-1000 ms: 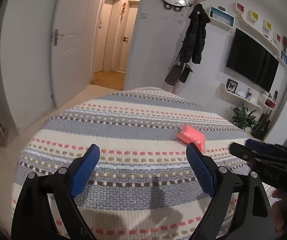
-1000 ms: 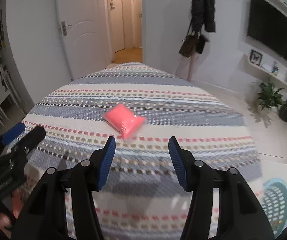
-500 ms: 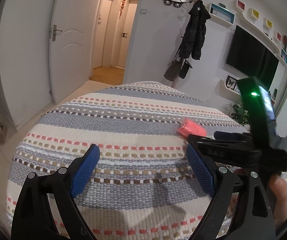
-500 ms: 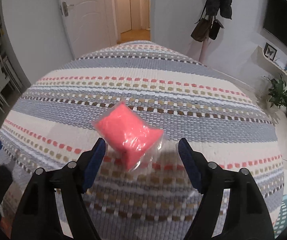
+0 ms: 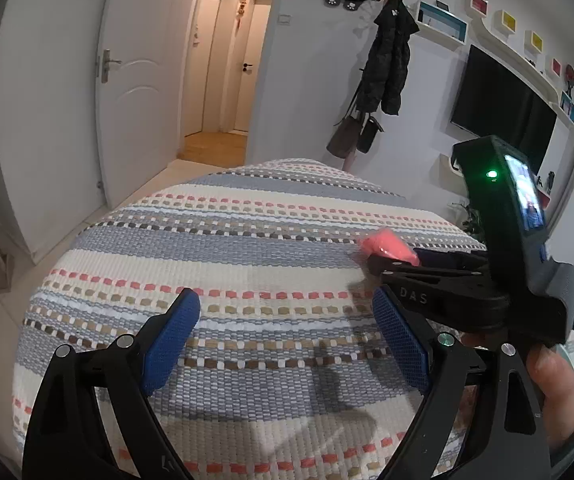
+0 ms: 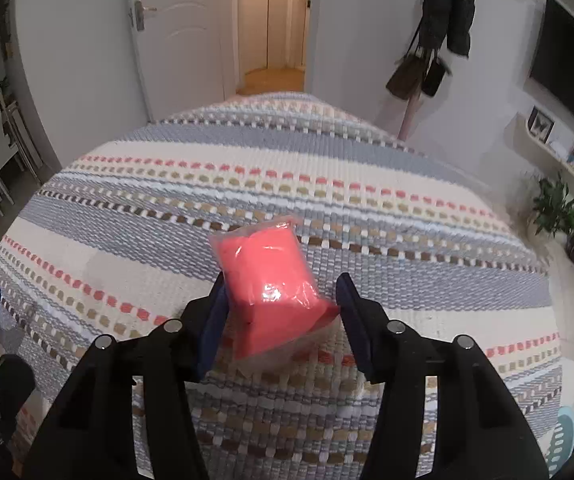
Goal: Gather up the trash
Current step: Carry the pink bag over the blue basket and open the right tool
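Note:
A pink packet in clear plastic point(image 6: 273, 280) lies on the striped bedspread point(image 6: 167, 200). My right gripper point(image 6: 283, 292) is open, with its two blue-padded jaws on either side of the packet's near end, close to it. In the left wrist view the packet point(image 5: 387, 246) shows partly hidden behind the right gripper's fingers point(image 5: 427, 268). My left gripper point(image 5: 283, 320) is open and empty above the bedspread point(image 5: 227, 240), to the left of the packet.
A teal basket point(image 6: 567, 440) stands on the floor at the bed's right side. A coat rack with bags point(image 5: 383, 80), a wall TV point(image 5: 503, 108), shelves and a plant point(image 6: 555, 204) stand beyond the bed. A white door point(image 5: 135, 80) and hallway lie ahead.
My right gripper has moved forward and down until its jaws straddle the pink packet. The jaws have narrowed a little. My left gripper has stayed nearly still and open.

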`<state>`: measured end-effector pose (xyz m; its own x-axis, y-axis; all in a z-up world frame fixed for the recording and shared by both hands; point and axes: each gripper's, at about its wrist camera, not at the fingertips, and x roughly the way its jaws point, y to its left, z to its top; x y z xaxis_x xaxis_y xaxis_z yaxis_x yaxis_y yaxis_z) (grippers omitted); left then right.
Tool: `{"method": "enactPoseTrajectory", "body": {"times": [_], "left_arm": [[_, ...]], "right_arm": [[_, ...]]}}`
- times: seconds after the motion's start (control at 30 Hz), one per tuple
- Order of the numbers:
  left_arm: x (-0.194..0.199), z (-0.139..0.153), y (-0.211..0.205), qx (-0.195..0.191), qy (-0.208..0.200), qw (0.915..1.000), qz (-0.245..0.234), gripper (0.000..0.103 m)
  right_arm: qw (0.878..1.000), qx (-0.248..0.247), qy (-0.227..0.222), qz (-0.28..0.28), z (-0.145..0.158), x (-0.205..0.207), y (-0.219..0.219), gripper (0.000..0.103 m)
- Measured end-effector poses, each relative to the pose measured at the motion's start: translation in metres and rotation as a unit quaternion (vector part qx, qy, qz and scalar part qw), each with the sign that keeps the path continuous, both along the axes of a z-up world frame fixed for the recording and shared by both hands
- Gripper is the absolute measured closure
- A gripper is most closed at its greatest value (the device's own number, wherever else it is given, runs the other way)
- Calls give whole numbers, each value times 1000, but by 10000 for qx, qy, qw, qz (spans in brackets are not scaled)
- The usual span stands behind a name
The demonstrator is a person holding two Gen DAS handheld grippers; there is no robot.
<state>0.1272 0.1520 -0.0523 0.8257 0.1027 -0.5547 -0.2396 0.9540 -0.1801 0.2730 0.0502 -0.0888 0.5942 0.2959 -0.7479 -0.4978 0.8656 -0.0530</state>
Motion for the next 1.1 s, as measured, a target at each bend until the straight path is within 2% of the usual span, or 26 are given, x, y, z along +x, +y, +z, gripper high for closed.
{"method": "enactPoseTrajectory", "body": {"times": [0.27,0.4,0.5,0.53,0.73,0.8,1.0,1.1], "left_arm": [[-5,-1,-4,109,-66,9999,-65,17],[-9,3,-26,461,-50,9985,-301,17],[-20,12,-50,400,-102,9970,-656,16],[-23,16,-59,409,-136,9962,-750,13],[-41,45,-121,610,-459,9874,-1386,8],[-42,52,-139,551,-529,9826,-1691,8],[-42,60,-177,270,-615,9756,-2092,8],[-40,59,-195,337,-596,9735,-2184,8]], "right_arm": [[9986,346,-171,-348,25,-27,-45,54],[9953,405,-520,-707,51,-56,-89,54],[9899,207,-924,-1053,65,-89,-125,54],[9882,205,-985,-1154,68,-95,-137,54],[9725,379,-1003,-2067,76,-124,-227,54],[9633,398,-1019,-2450,77,-136,-263,54],[9395,537,-875,-3267,70,-157,-349,54],[9291,523,-726,-3589,59,-164,-380,54]]}}
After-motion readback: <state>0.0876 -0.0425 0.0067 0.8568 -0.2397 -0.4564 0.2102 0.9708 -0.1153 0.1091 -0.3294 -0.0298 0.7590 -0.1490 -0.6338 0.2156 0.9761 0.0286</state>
